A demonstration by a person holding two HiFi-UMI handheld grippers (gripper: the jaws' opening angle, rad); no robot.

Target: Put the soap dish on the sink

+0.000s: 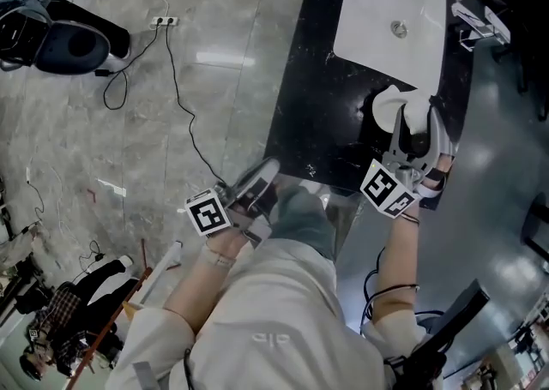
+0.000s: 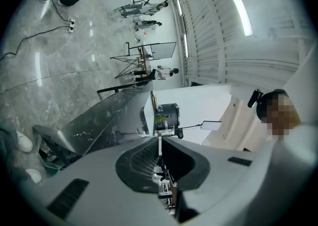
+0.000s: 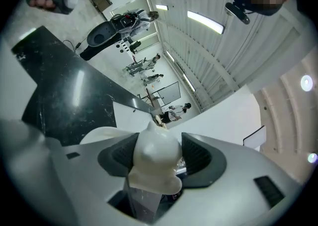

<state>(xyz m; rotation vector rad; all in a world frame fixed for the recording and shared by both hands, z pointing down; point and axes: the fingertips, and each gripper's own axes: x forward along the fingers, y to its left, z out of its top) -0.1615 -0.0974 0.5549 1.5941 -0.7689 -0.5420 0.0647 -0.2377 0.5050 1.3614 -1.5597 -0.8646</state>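
Observation:
A white soap dish (image 1: 390, 105) hangs over the black counter (image 1: 317, 80), just in front of the white sink basin (image 1: 377, 11). My right gripper (image 1: 412, 135) is shut on it. In the right gripper view the dish (image 3: 155, 158) fills the gap between the dark pads (image 3: 198, 158), with the counter and the basin's edge beyond. My left gripper (image 1: 257, 184) is low at the counter's near left corner, away from the dish. In the left gripper view its jaws (image 2: 159, 143) meet with nothing between them.
A faucet (image 1: 476, 24) stands at the basin's right side and a drain (image 1: 399, 29) marks its middle. A power strip with a cable (image 1: 163, 21) and a dark bulky machine (image 1: 60, 37) lie on the marble floor to the left.

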